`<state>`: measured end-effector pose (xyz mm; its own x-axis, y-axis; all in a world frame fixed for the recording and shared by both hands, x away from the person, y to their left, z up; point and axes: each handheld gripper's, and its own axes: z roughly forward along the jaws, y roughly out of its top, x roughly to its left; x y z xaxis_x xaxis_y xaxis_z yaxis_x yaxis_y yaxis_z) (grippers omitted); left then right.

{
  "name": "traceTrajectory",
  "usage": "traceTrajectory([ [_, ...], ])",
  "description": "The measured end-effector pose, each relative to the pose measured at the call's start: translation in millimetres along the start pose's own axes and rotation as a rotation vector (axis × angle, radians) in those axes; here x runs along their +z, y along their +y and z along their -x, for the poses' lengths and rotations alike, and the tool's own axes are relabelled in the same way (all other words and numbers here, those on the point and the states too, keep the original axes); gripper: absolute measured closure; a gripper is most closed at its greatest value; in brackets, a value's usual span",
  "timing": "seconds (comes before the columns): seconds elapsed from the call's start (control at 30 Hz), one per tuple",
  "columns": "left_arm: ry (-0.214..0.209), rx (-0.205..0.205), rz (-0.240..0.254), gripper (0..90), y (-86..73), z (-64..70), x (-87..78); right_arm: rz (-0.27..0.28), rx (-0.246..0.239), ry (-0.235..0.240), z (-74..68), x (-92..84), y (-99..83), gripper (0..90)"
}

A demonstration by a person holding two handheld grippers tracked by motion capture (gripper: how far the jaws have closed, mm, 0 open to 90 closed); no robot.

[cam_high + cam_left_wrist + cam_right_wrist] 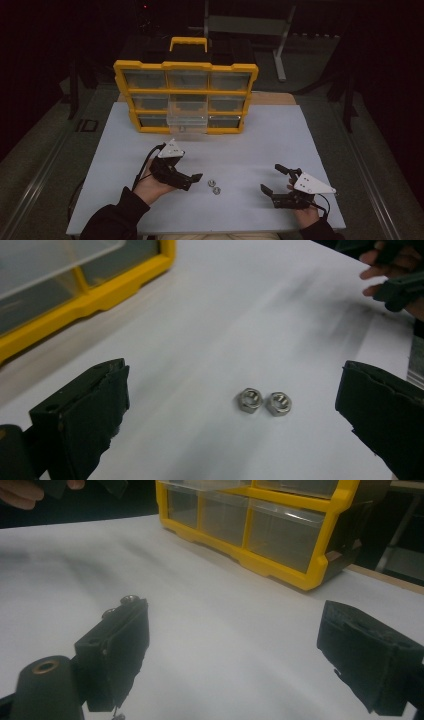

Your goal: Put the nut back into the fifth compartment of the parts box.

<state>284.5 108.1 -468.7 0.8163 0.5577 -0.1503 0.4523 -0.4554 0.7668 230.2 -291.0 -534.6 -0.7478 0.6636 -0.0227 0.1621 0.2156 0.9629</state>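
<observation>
We see two small silvery hex nuts (264, 402) lying side by side, perhaps touching, between our left gripper's (232, 410) spread, empty jaws.

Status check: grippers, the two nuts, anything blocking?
Left gripper open, aimed at the nuts. Right gripper open, holding nothing. Two hex nuts side by side on the white table, untouched. Nothing between jaws and nuts.

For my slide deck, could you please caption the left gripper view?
Open left gripper aimed at two hex nuts lying side by side on the white table.
</observation>
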Motion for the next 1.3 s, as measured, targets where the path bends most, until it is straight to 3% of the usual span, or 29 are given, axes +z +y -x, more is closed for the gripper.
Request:
traceTrajectory([
  [0.27, -0.07, 0.054, -0.013, 6.7, 1.3, 9.6, 21.3, 0.002, -0.001, 0.0, 0.1, -0.1, 0.0, 13.4],
  [0.67, -0.122, 0.112, -0.059, 34.0, -7.1, 13.0, 50.1, 0.002, -0.001, 0.004, 0.1, -0.3, 0.1, 13.5],
  [1.07, -0.101, 0.131, -0.138, 51.7, -15.6, 11.9, 76.3, 0.0, 0.001, 0.007, 0.0, 0.0, -0.2, 13.5],
  [1.3, -0.094, 0.152, -0.175, 57.1, -20.5, 13.1, 85.5, -0.001, 0.001, 0.007, 0.1, -0.1, -0.2, 13.5],
])
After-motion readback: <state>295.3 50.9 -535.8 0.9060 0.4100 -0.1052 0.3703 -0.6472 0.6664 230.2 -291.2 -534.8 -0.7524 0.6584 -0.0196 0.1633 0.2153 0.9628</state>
